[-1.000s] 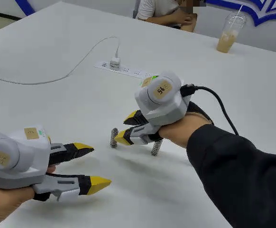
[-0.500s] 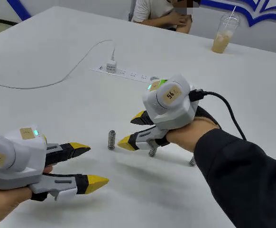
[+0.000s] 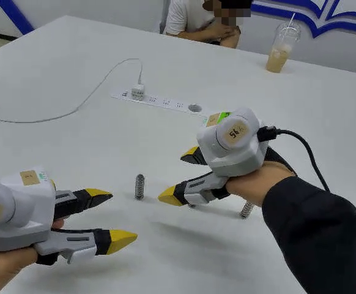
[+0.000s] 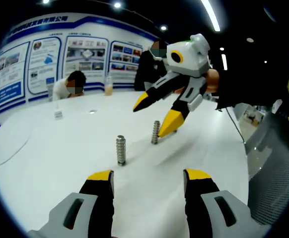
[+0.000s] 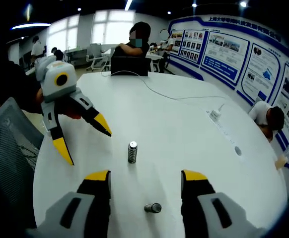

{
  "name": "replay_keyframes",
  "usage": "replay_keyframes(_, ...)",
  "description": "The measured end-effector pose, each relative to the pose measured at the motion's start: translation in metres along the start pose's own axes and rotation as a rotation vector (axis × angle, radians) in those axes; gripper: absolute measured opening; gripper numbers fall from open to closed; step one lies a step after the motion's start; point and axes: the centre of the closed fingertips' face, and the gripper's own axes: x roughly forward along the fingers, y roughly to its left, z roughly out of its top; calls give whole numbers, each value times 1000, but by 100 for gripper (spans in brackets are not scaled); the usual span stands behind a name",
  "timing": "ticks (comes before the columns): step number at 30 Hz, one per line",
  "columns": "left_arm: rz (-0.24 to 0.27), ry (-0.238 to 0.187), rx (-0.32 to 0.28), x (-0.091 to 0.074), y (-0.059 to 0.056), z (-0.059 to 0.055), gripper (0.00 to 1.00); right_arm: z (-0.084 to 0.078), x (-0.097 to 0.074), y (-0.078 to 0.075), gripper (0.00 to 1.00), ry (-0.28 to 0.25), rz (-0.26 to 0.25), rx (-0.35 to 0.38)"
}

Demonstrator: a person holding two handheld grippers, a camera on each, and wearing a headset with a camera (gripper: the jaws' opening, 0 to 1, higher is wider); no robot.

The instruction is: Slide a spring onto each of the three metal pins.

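Note:
Three spring-covered pins stand upright on the white table (image 3: 74, 153): one spring pin (image 3: 139, 187) in the open, a second pin (image 3: 192, 205) half hidden under my right gripper, a third pin (image 3: 246, 210) by my right wrist. My right gripper (image 3: 179, 174) hovers open above the middle one with nothing between its fingers. My left gripper (image 3: 114, 215) is open at the near left, a short way from the first pin. The left gripper view has my left gripper (image 4: 148, 176), two pins (image 4: 120, 149) (image 4: 155, 132) and the right gripper (image 4: 152, 117). The right gripper view has my right gripper (image 5: 145, 176), pins (image 5: 132, 151) (image 5: 153, 208) and the left gripper (image 5: 86, 144).
A white power strip (image 3: 159, 101) with a plugged charger and a long white cable (image 3: 74, 110) lies farther back. An iced drink cup (image 3: 280, 52) stands at the far edge, beside a seated person (image 3: 196, 21). A black cable (image 3: 306, 159) trails from my right gripper.
My right gripper has drawn back to the right, off the left pin, and the third pin has come into sight by the wrist. My left gripper has hardly moved.

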Motion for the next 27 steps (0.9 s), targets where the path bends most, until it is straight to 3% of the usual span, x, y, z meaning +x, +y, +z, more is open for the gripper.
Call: replay_keyframes(27,-1,5,-2,3,0,2,61,-34,-46,-28,72,-60,-136,124)
